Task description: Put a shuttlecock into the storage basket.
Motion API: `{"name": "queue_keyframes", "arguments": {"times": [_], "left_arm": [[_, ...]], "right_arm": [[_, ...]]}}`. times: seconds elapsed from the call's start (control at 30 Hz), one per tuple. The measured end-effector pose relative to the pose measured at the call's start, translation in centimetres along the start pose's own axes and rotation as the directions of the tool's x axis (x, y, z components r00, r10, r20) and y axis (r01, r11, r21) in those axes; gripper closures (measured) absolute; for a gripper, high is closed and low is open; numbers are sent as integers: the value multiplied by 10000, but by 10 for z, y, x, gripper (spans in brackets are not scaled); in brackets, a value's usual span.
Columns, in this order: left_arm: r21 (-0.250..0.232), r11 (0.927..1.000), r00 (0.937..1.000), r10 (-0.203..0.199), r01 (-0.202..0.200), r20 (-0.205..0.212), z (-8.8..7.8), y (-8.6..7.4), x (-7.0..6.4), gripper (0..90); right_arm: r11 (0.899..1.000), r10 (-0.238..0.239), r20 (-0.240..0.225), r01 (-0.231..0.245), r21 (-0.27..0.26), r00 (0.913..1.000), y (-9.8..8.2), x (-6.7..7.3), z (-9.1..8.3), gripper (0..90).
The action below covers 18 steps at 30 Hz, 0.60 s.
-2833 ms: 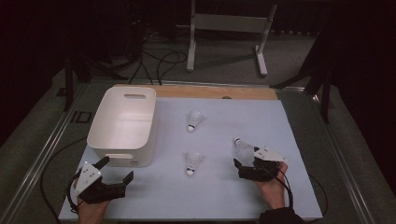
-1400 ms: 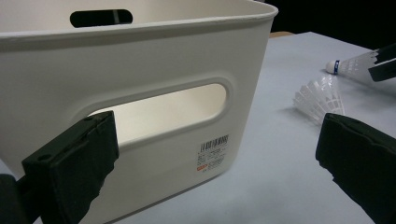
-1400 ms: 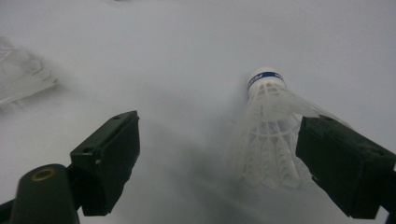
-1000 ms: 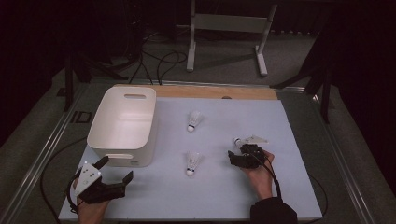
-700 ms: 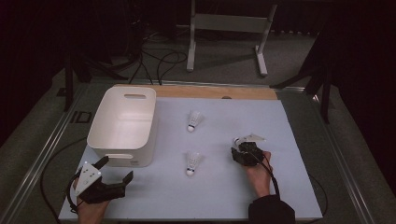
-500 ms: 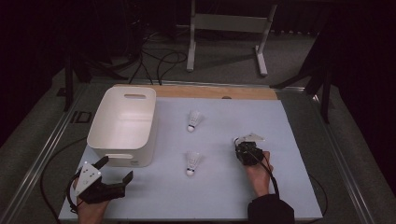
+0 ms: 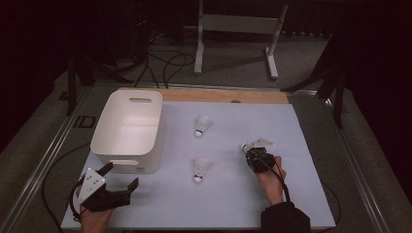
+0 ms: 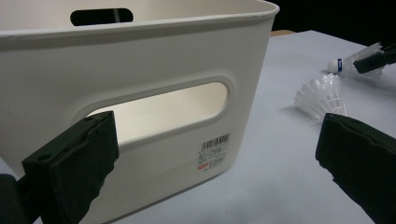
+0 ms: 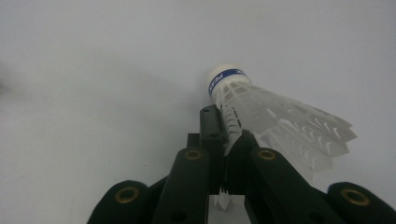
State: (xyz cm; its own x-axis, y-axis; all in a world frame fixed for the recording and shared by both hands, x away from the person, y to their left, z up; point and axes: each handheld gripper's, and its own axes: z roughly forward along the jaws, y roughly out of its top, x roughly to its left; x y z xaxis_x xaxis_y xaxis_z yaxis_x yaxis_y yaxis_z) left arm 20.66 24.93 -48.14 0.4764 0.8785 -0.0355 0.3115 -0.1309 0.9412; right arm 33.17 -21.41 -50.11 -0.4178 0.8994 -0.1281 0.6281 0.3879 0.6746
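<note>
Your pale table (image 7: 223, 204) holds a white bin (image 7: 128, 128) at the left and two loose shuttlecocks (image 7: 201, 169) mid-table. Your right claw (image 7: 254, 154) is pinching a third shuttlecock (image 9: 275, 116) by its skirt, low over the right side. Lift gently, avoid crushing feathers. Your left claw (image 7: 119, 179) rests spread beside the bin.

On the near wall of your white bin (image 8: 140, 70), just under the handle slot, you have a small sticker (image 8: 214, 151) with a barcode and fine print, too small to read. The blue band (image 9: 227, 77) around the shuttlecock (image 9: 275, 116) cork carries white letters, illegible.
</note>
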Motion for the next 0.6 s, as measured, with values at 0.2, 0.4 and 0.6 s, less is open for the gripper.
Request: {"name": "queue_keyframes", "arguments": {"times": [0.2, 0.4, 0.6], "left_arm": [[40, 10000, 10000, 18, -18, -19, 0, 0, 0, 0], [53, 10000, 10000, 32, -32, -33, 0, 0, 0, 0], [56, 10000, 10000, 34, -34, -40, 0, 0, 0, 0]], "right_arm": [[9999, 95, -109, -94, 88, 9999, 0, -2, -3, 890], [9997, 209, -236, -206, 129, 9995, 0, -3, -6, 891], [9997, 185, -253, -181, 136, 9995, 3, -1, -9, 891]]}}
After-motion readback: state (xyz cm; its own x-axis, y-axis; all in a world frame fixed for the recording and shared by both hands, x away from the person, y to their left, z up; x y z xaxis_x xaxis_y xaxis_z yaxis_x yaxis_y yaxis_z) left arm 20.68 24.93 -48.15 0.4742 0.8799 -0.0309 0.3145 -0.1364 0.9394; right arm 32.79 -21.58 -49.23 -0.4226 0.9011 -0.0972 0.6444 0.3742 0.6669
